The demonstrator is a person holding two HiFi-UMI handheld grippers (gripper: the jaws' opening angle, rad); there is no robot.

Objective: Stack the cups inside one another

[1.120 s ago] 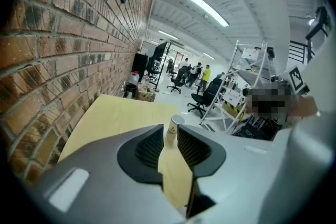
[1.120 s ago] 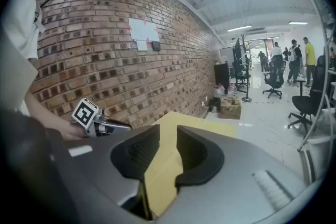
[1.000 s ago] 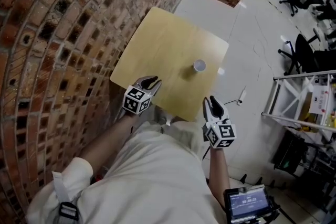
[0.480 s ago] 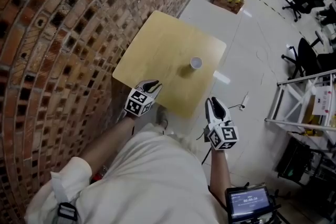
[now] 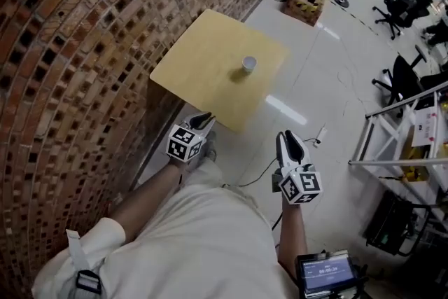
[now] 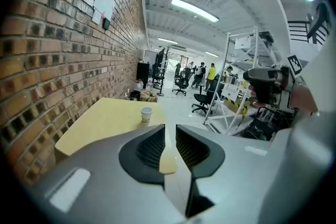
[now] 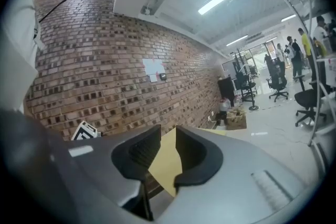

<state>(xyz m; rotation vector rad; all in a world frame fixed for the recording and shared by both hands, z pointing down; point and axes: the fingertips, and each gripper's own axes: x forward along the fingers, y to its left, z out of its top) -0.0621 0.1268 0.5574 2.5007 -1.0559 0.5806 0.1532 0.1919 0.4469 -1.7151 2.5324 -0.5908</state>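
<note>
Our left gripper point(image 5: 204, 120), at the lower centre-left of the head view, has just been closing. Its jaws stand a narrow slit apart and grip nothing; only floor and a corner of the table point(image 5: 199, 56) show through the gap. Our right gripper point(image 5: 289, 138), lower centre-right, has also been narrowing, and its jaws are still slightly parted and empty. The cup point(image 5: 248, 64) stands upright on the yellow table in the upper middle, well apart from both grippers. A screen point(image 5: 327, 269) at the bottom right carries writing too small to read.
</note>
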